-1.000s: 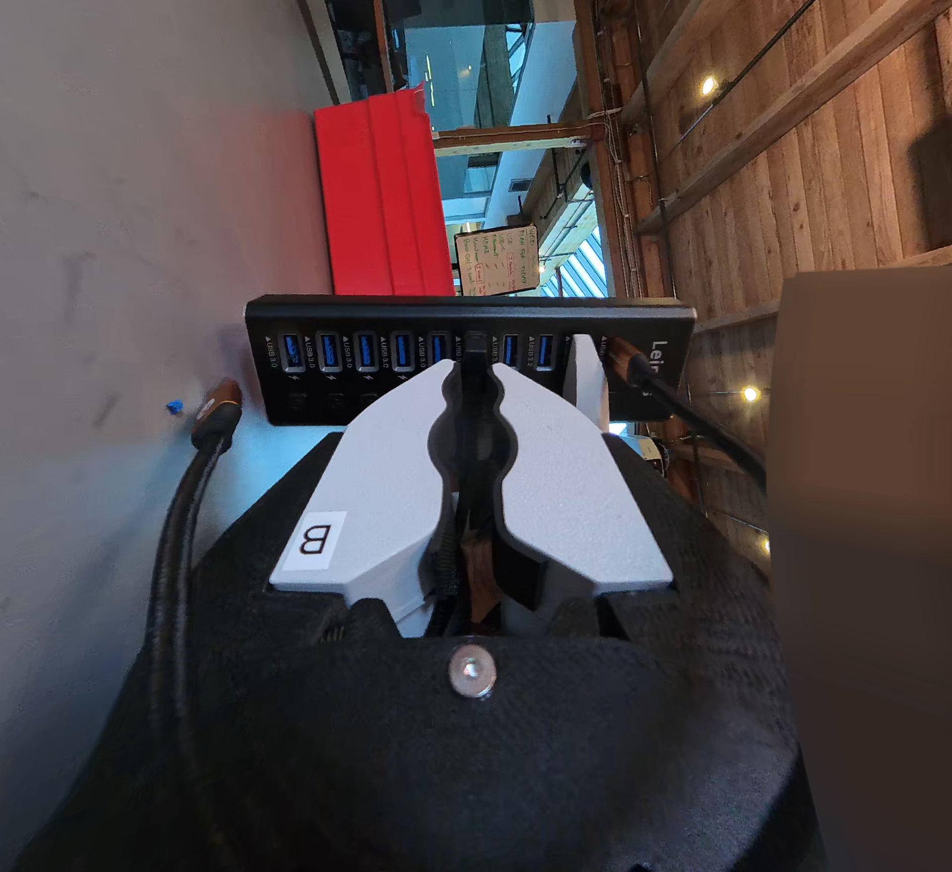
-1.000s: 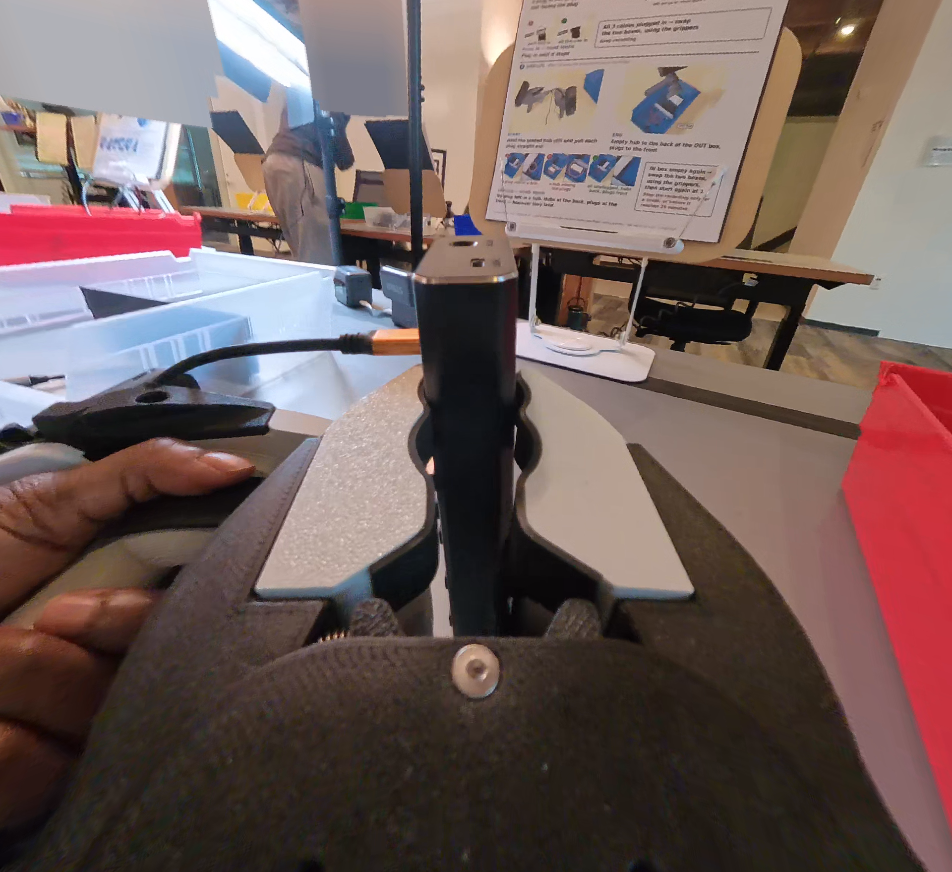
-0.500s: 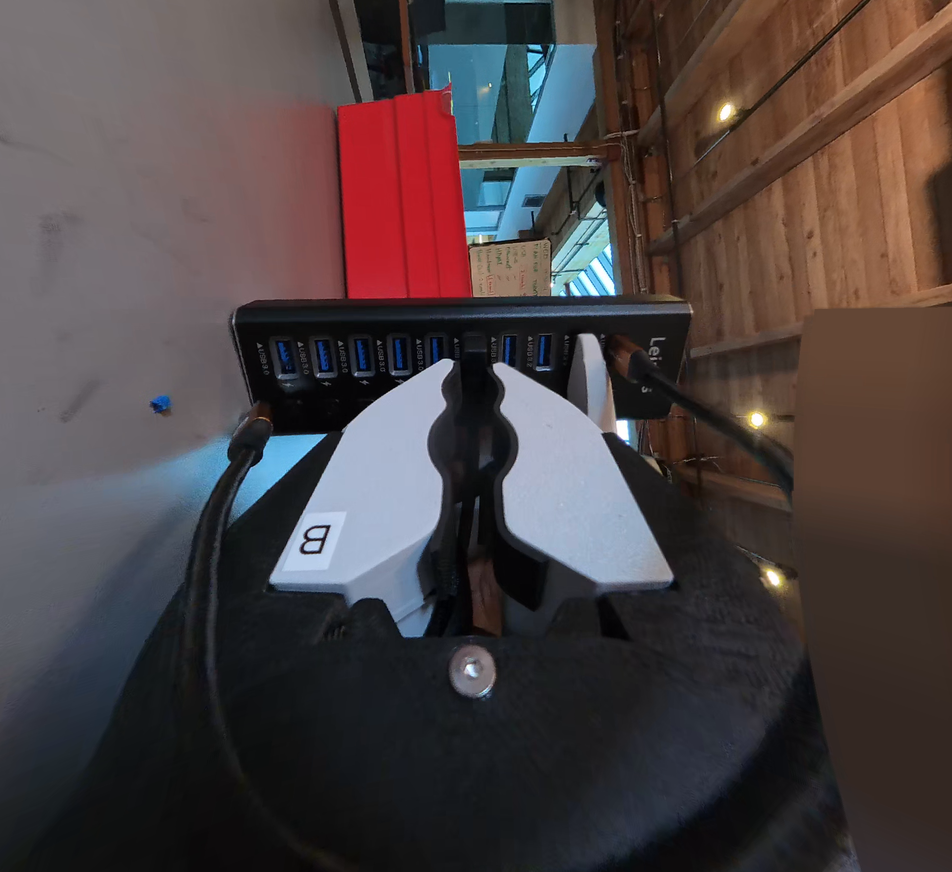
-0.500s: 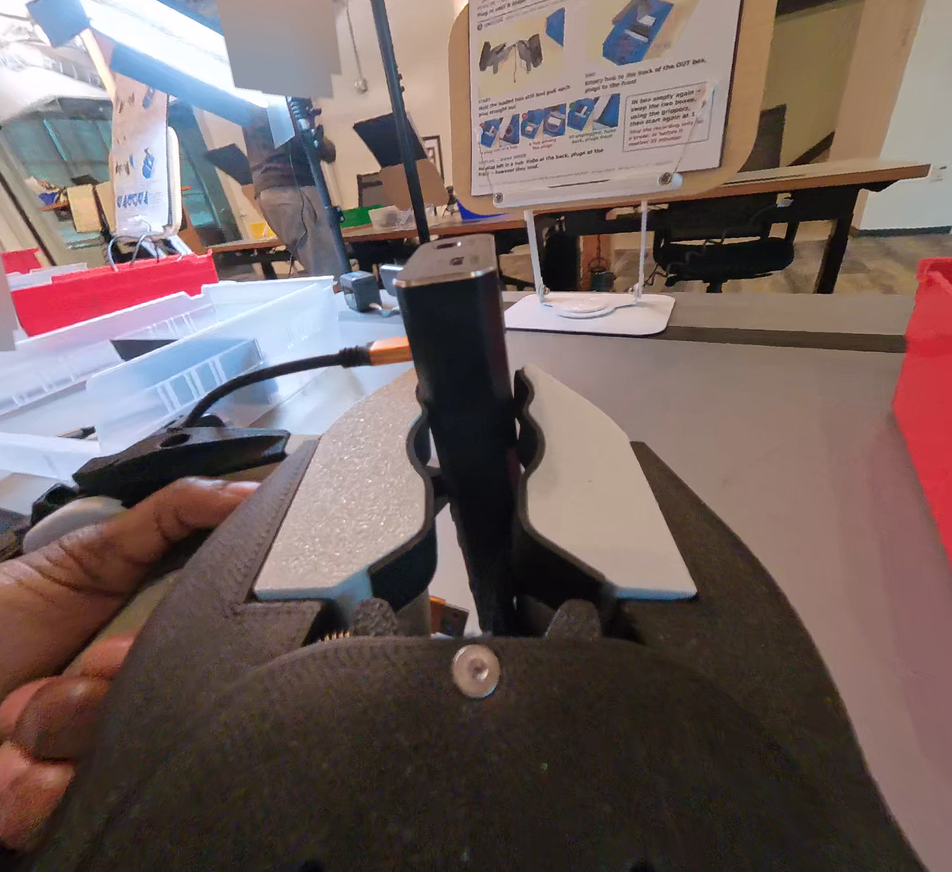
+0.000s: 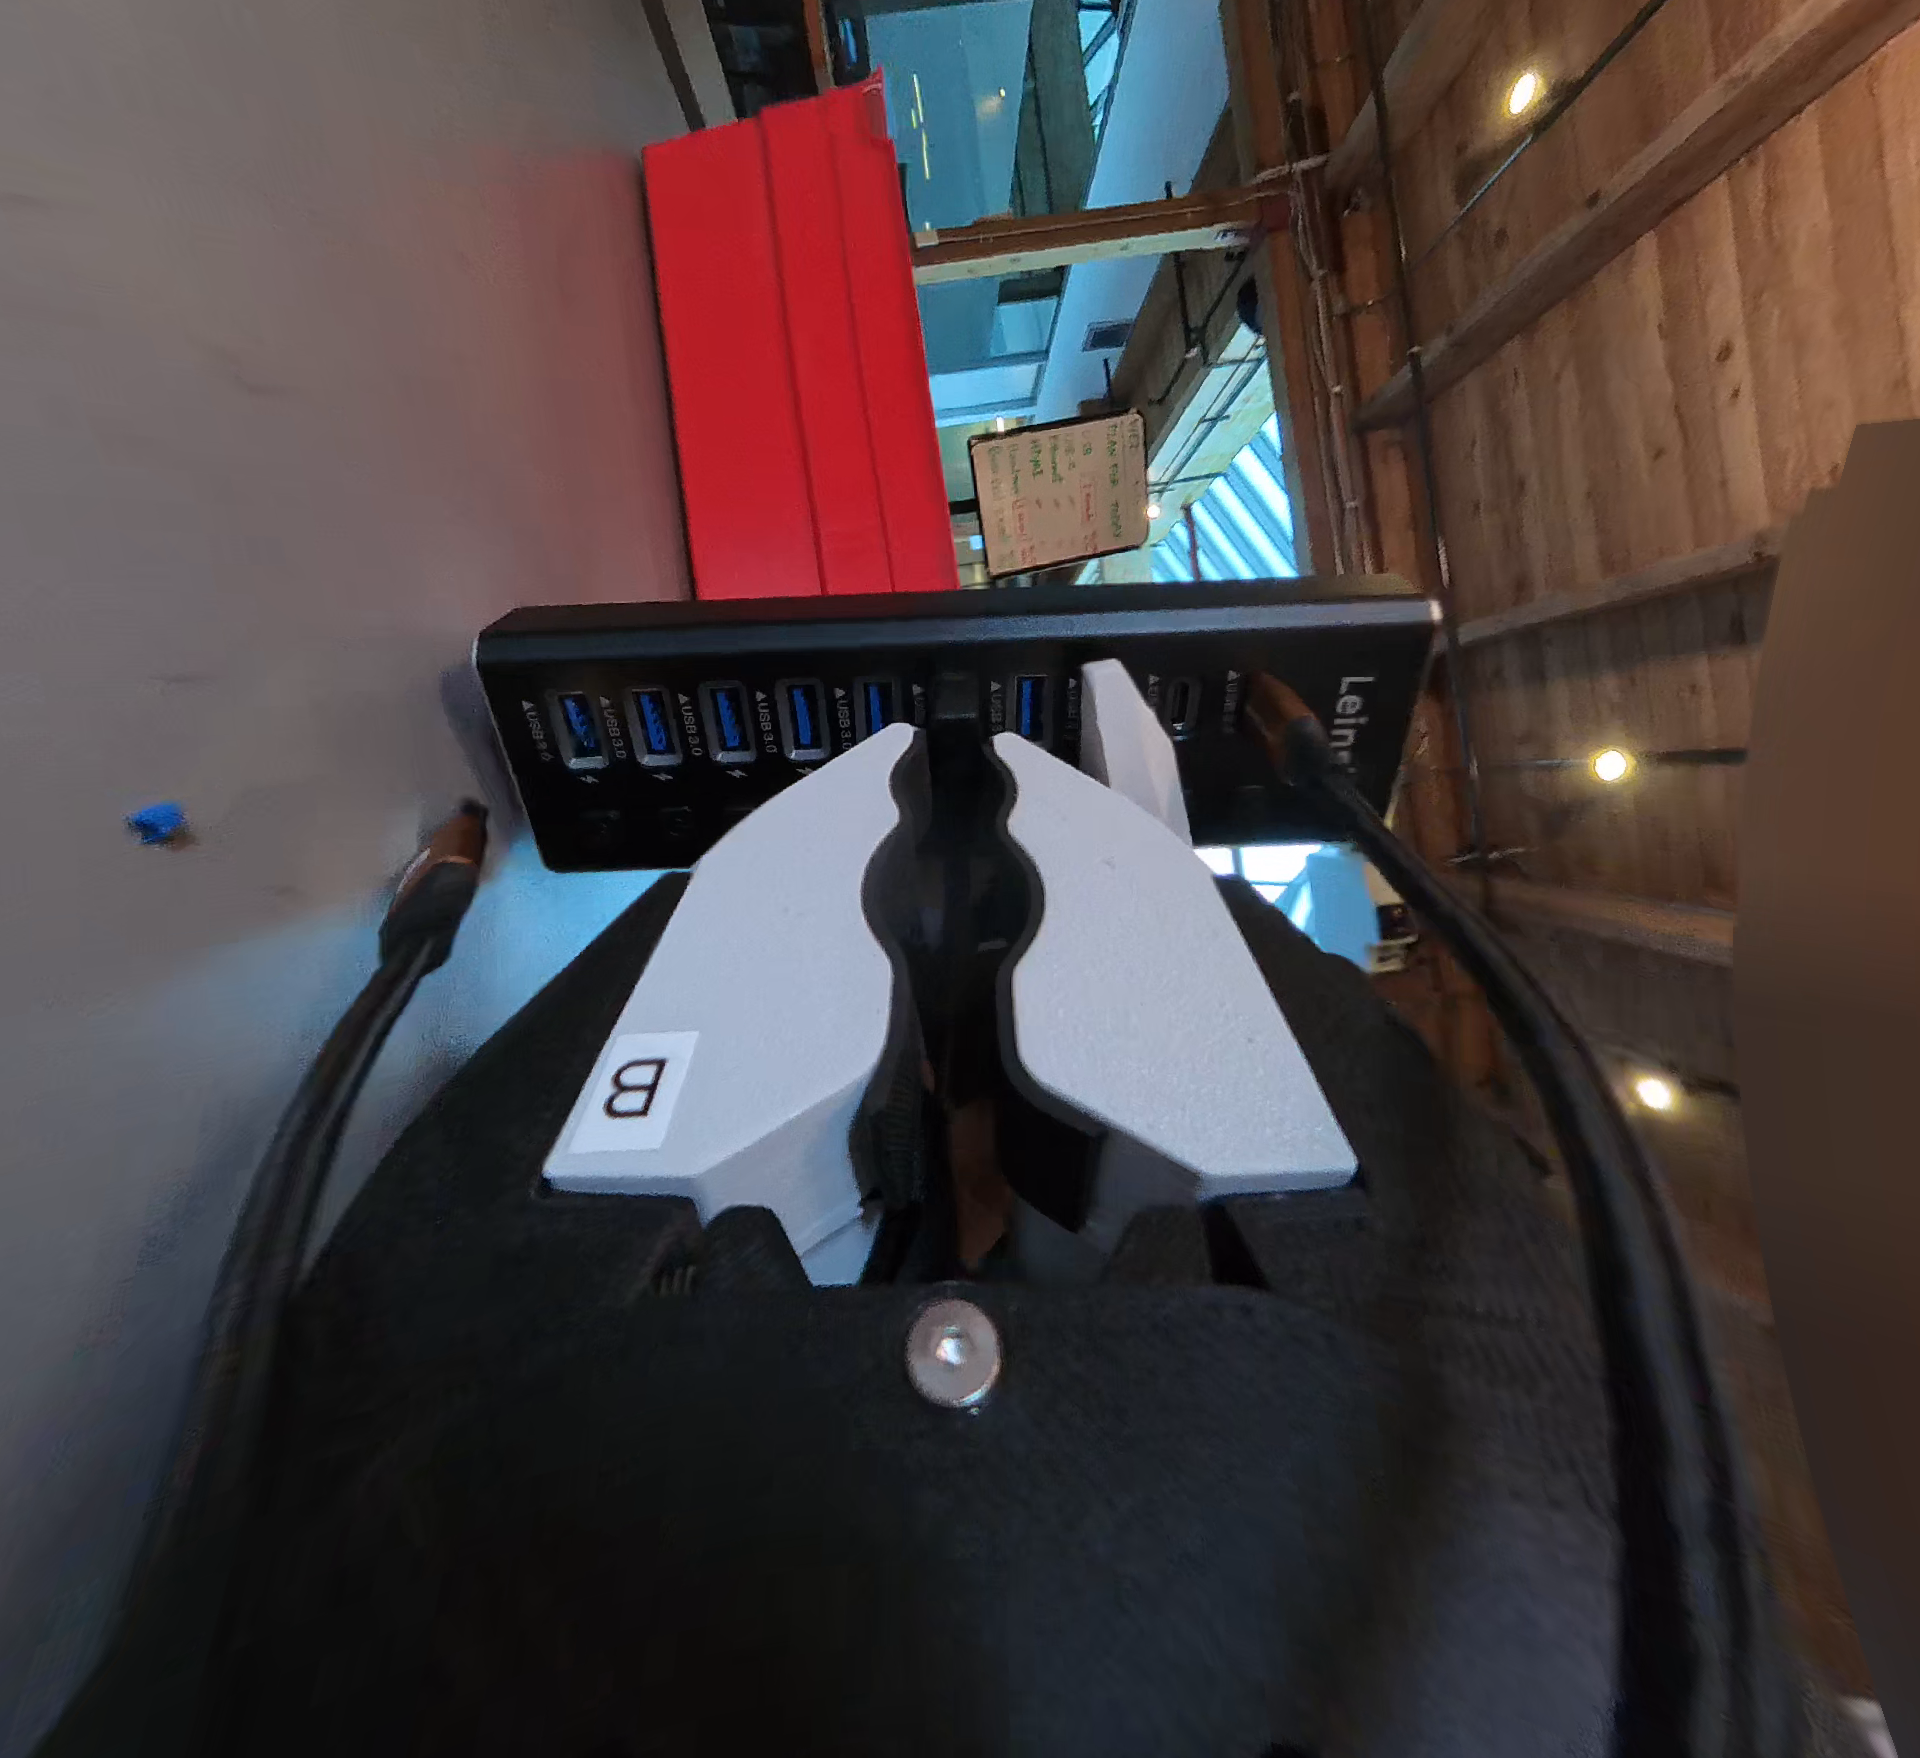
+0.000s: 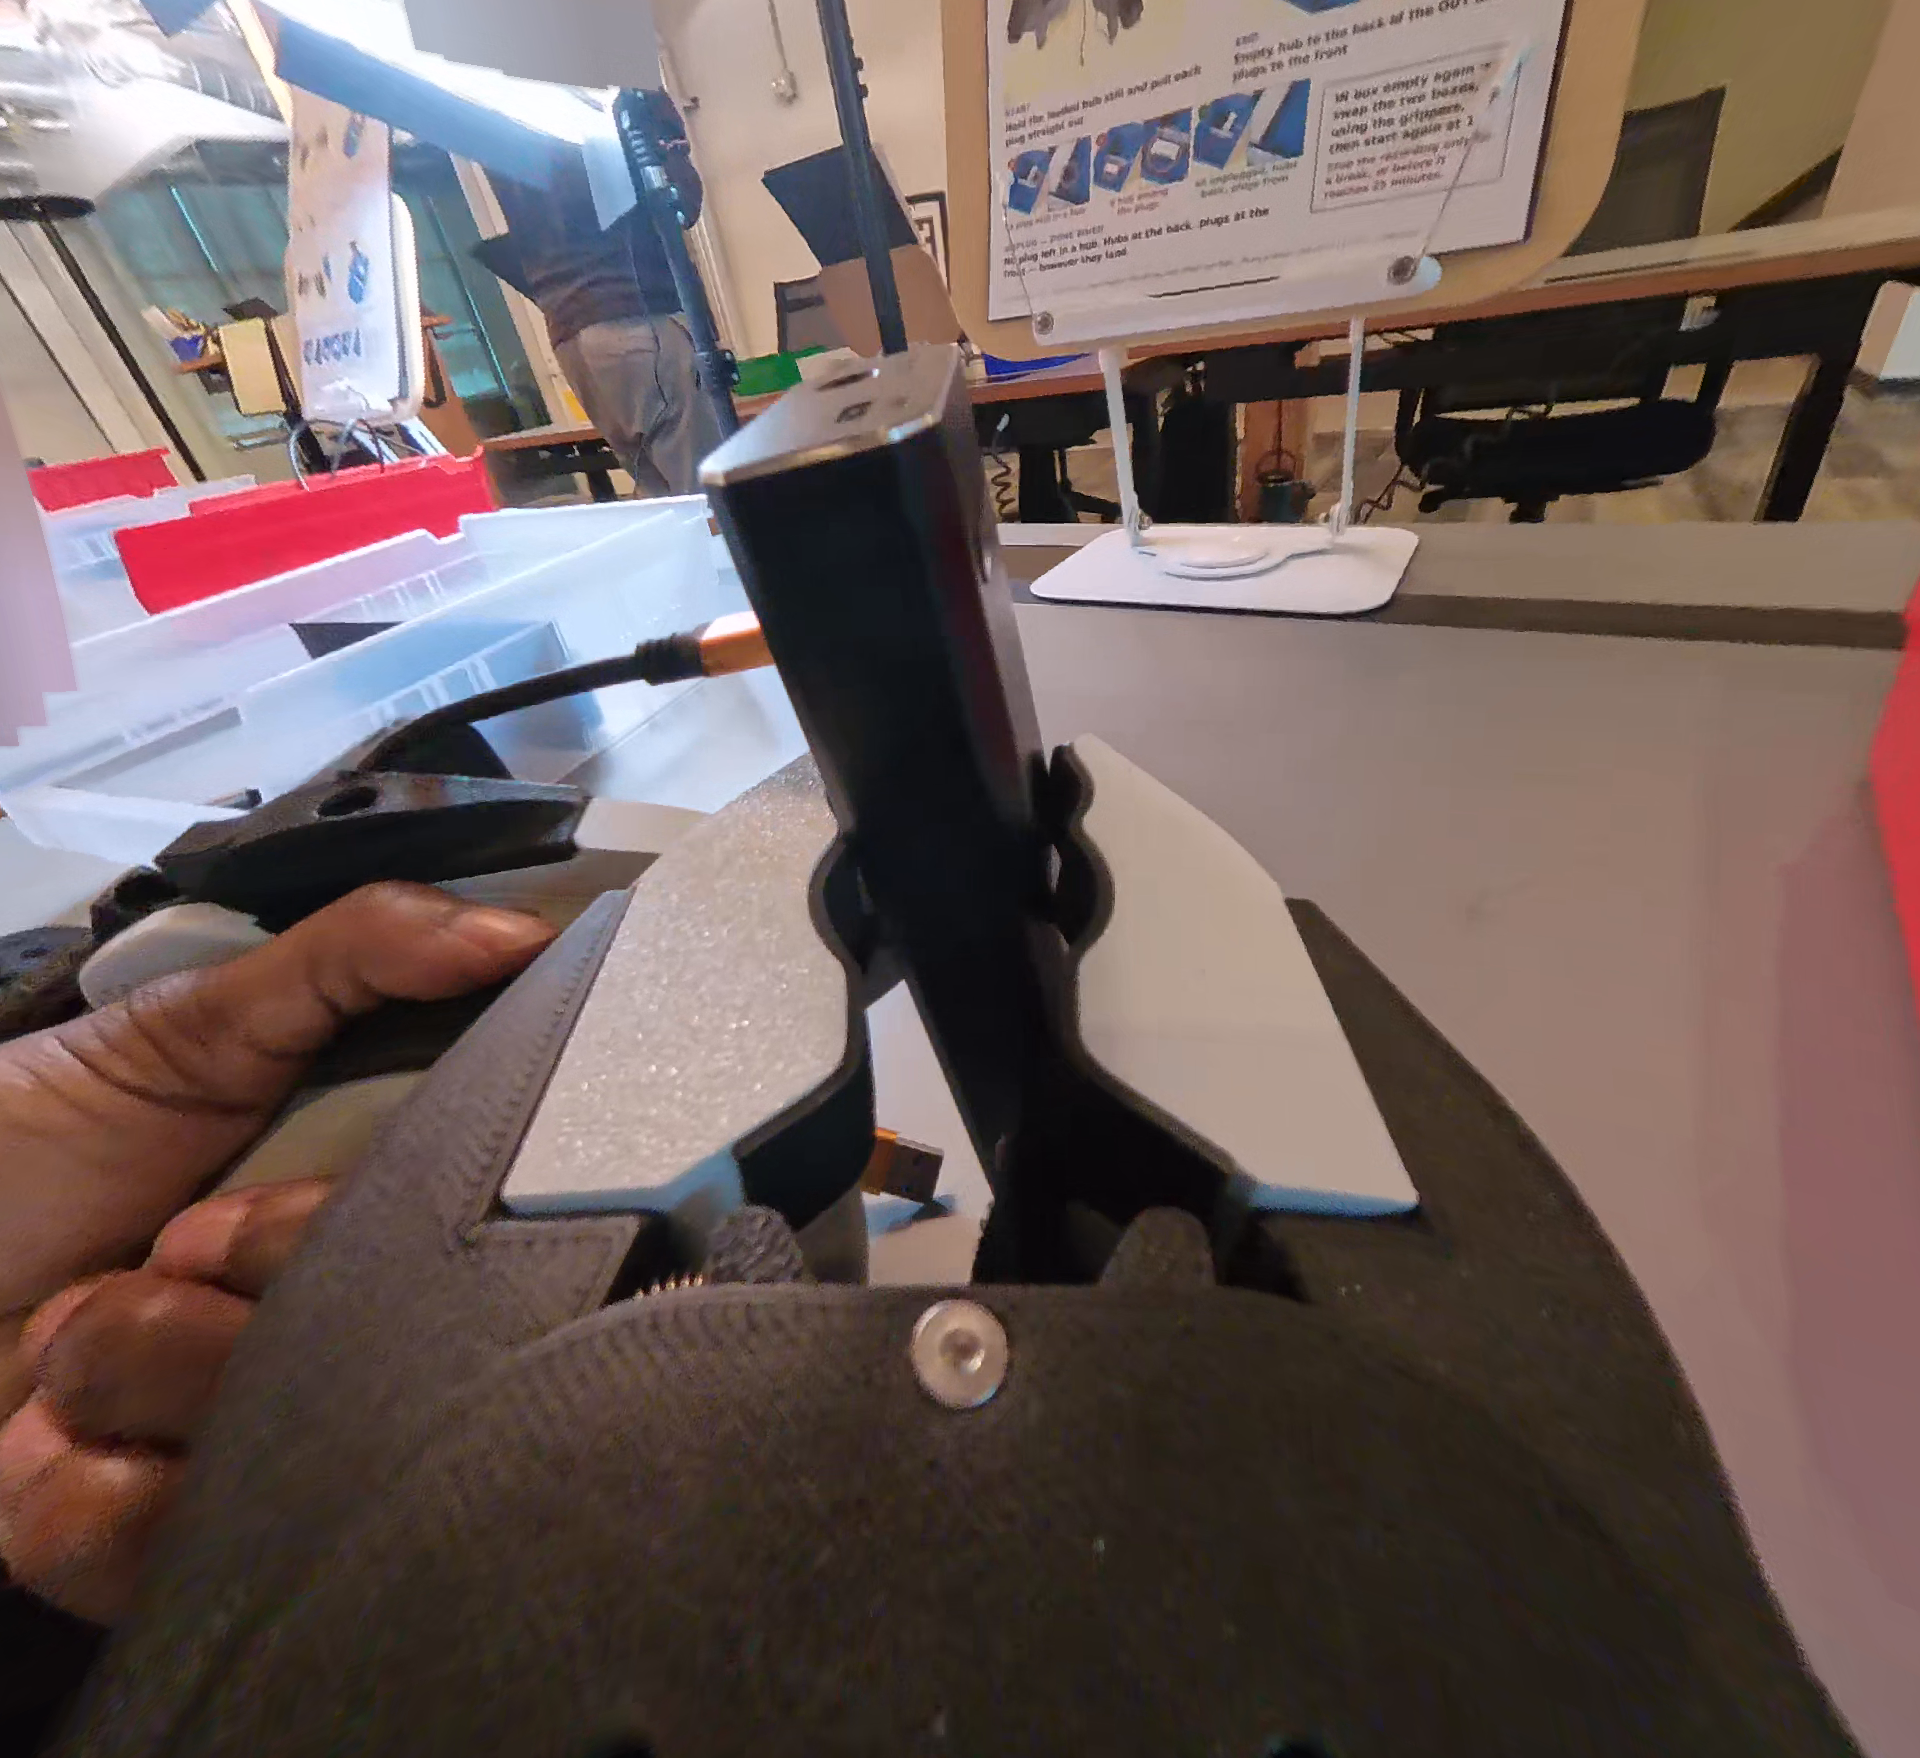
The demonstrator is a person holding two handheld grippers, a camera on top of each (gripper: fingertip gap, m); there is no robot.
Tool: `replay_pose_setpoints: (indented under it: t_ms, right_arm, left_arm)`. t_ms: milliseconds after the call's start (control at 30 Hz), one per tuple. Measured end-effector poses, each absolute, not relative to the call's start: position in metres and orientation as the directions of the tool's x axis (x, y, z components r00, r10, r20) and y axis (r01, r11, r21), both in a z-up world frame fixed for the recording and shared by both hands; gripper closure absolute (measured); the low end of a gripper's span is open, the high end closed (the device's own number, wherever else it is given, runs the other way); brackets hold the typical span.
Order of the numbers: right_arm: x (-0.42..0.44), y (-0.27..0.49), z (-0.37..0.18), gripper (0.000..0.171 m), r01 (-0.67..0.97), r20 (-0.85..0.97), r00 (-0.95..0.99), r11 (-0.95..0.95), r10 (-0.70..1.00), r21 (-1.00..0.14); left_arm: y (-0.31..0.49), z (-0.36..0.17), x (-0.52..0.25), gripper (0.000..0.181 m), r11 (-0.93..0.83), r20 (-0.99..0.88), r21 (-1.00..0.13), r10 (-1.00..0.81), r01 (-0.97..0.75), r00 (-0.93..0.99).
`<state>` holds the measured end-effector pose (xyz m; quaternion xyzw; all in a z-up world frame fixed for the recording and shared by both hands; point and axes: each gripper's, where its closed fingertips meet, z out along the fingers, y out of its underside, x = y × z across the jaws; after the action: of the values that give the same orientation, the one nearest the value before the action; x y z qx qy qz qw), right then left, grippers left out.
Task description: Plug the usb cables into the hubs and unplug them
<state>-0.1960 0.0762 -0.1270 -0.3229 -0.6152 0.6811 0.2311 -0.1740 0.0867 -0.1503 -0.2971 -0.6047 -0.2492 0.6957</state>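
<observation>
Above the grey table (image 6: 1455, 773), the right gripper (image 6: 951, 877) clamped the black hub (image 5: 956, 638) upright, one copper-ended cable (image 6: 665, 659) already seated, while the left gripper (image 5: 951, 752), closed on a black plug (image 5: 951, 700), pressed it at a middle port, several blue ports apparently still unfilled.

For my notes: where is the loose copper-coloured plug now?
In the left wrist view, the loose plug hangs at the left, just below the black hub's left end.
</observation>
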Motion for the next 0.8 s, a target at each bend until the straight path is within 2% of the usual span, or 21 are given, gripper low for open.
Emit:
replay_pose_setpoints:
  t_ms: [33,200,267,367,500,567,633,700,733,800]
  right_arm:
    - [-0.196,0.075,-0.127,0.136,0.075,-0.146,-0.686,-0.130,0.713,-0.989]
    - [-0.199,0.074,-0.131,0.136,0.112,-0.179,-0.716,-0.141,0.675,-0.984]
    - [-0.205,0.077,-0.130,0.138,0.155,-0.255,-0.696,-0.206,0.671,-0.966]
    - [-0.210,0.084,-0.126,0.140,0.184,-0.335,-0.660,-0.288,0.672,-0.940]
    - [-0.203,0.074,-0.127,0.140,0.182,-0.312,-0.689,-0.261,0.654,-0.948]
    - [-0.202,0.070,-0.132,0.138,0.201,-0.309,-0.697,-0.237,0.647,-0.951]
    - [-0.199,0.069,-0.127,0.134,0.195,-0.303,-0.723,-0.237,0.621,-0.952]
    - [-0.198,0.079,-0.115,0.122,0.134,-0.272,-0.713,-0.254,0.646,-0.958]
    - [-0.197,0.081,-0.112,0.122,0.100,-0.224,-0.711,-0.219,0.666,-0.971]
    - [-0.192,0.078,-0.114,0.133,0.046,-0.099,-0.723,-0.095,0.684,-0.994]
  left_arm:
    - [0.087,-0.150,-0.176,0.172,0.700,0.987,-0.137,0.032,0.701,0.160]
    - [0.086,-0.153,-0.178,0.172,0.690,0.988,-0.122,0.015,0.714,0.155]
    - [0.086,-0.149,-0.180,0.169,0.683,0.986,-0.095,-0.035,0.724,0.162]
    - [0.084,-0.142,-0.178,0.153,0.650,0.977,-0.063,-0.114,0.757,0.179]
    - [0.080,-0.145,-0.173,0.167,0.652,0.969,-0.166,-0.032,0.740,0.245]
    - [0.077,-0.149,-0.174,0.166,0.655,0.965,-0.226,0.050,0.721,0.256]
    - [0.075,-0.149,-0.173,0.169,0.659,0.966,-0.223,0.050,0.718,0.254]
    - [0.073,-0.150,-0.173,0.170,0.665,0.966,-0.219,0.046,0.714,0.254]
    - [0.072,-0.150,-0.173,0.170,0.665,0.966,-0.221,0.049,0.714,0.254]
    - [0.073,-0.150,-0.172,0.170,0.665,0.964,-0.233,0.062,0.710,0.258]
